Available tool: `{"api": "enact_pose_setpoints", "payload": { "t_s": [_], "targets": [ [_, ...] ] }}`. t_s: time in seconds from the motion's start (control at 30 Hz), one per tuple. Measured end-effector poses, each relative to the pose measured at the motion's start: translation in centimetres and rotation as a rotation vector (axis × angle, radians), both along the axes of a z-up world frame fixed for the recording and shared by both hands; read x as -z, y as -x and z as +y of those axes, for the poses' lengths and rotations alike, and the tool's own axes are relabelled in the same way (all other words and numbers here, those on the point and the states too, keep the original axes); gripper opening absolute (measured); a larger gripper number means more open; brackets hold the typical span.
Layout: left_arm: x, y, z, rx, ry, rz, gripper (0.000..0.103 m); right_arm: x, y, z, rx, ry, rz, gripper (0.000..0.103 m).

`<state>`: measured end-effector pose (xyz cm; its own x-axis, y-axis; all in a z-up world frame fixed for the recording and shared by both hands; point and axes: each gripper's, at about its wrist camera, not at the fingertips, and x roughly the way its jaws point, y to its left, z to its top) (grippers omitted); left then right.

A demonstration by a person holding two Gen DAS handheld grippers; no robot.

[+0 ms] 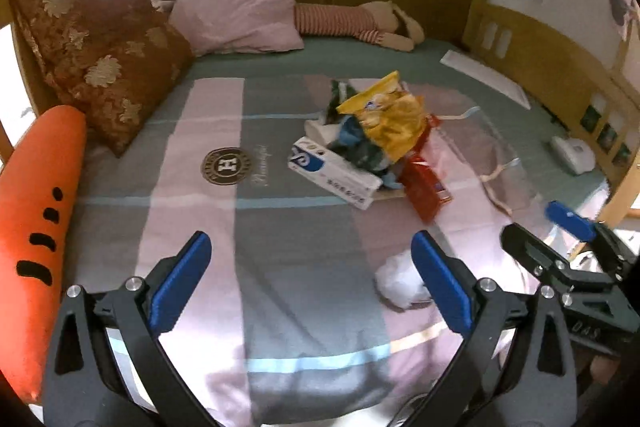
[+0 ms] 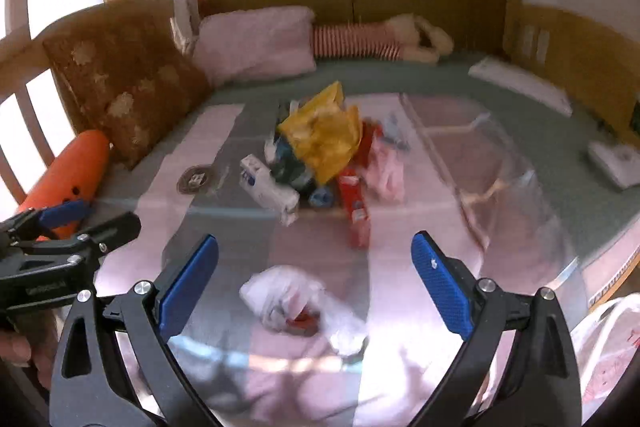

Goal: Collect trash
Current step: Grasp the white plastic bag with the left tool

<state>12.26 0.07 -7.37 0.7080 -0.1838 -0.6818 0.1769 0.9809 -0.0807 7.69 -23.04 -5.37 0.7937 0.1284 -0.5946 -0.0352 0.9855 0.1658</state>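
Note:
A heap of trash lies mid-bed: a yellow snack bag (image 1: 384, 121) (image 2: 320, 137) on top, a white and blue box (image 1: 334, 177) (image 2: 268, 189) at its left, a red packet (image 1: 426, 189) (image 2: 354, 207) at its right. A crumpled white wrapper (image 1: 396, 281) (image 2: 298, 301) lies nearer. A clear plastic bag (image 1: 492, 155) (image 2: 500, 179) is spread to the right of the heap. My left gripper (image 1: 310, 269) is open over bare blanket, the wrapper beside its right finger. My right gripper (image 2: 314, 273) is open, the wrapper lying on the blanket in its gap.
An orange carrot cushion (image 1: 38, 211) (image 2: 68, 179) and a brown floral pillow (image 1: 100, 63) line the left side. A pink pillow (image 1: 236, 15) and a striped plush (image 1: 360, 21) lie at the headboard. A white plastic bag (image 2: 604, 355) shows at the right edge.

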Motion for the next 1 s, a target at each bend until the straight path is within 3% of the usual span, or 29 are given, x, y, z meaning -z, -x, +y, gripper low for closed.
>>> {"api": "enact_pose_setpoints", "payload": {
  "t_s": [0.13, 0.8, 1.0],
  "targets": [
    [-0.4, 0.4, -1.1, 0.018, 0.001, -0.01, 0.1, 0.3, 0.1, -0.8, 0.051, 0.004, -0.013, 0.095],
    [1.2, -0.1, -2.5, 0.038, -0.007, 0.041, 0.1, 0.6, -0.4, -1.5, 0.05, -0.025, 0.014, 0.095],
    [2.7, -0.2, -4.1, 0.09, -0.023, 0.072, 0.1, 0.3, -1.0, -2.7, 0.082, -0.022, 0.008, 0.095]
  ]
}}
